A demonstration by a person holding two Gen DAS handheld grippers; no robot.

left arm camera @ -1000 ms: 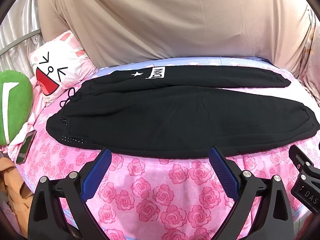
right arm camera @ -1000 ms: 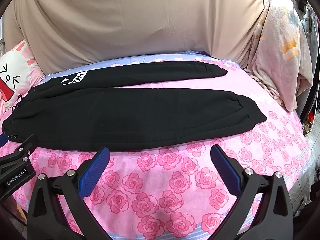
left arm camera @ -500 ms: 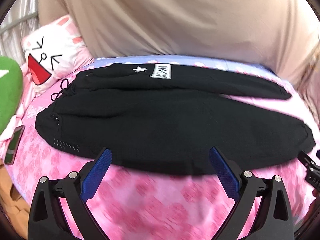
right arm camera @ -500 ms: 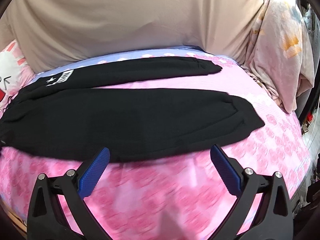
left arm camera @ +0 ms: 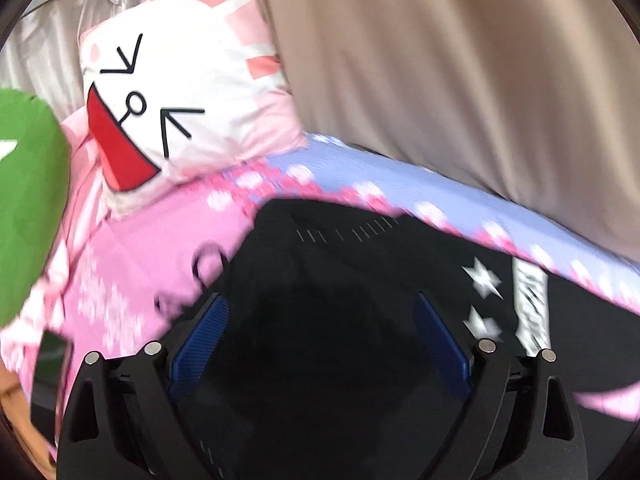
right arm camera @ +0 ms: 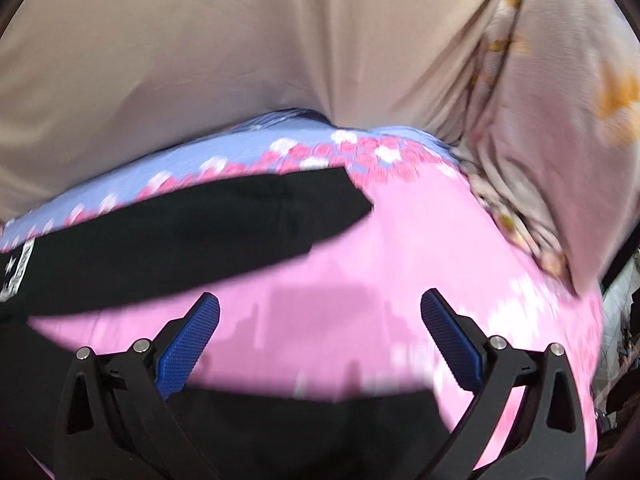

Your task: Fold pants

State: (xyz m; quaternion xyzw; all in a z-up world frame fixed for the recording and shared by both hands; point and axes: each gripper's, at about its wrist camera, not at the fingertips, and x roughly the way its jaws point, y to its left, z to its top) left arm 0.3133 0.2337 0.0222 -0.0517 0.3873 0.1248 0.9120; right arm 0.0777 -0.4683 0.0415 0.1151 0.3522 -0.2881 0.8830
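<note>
Pants (left arm camera: 328, 280) lie flat on the bed (right arm camera: 420, 248), long axis left-right: left gripper (left arm camera: 320, 344), jaws wide, empty, sits over the waistband end, right gripper (right arm camera: 320, 340), also wide, empty, over the gap between the legs near the cuffs.

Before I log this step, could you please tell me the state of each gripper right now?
Left gripper: open, over the pants, holding nothing.
Right gripper: open, over the sheet, holding nothing.

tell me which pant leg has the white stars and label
The far pant leg, by the lilac sheet edge, carries the white stars and label; the near pant leg looks plain.
</note>
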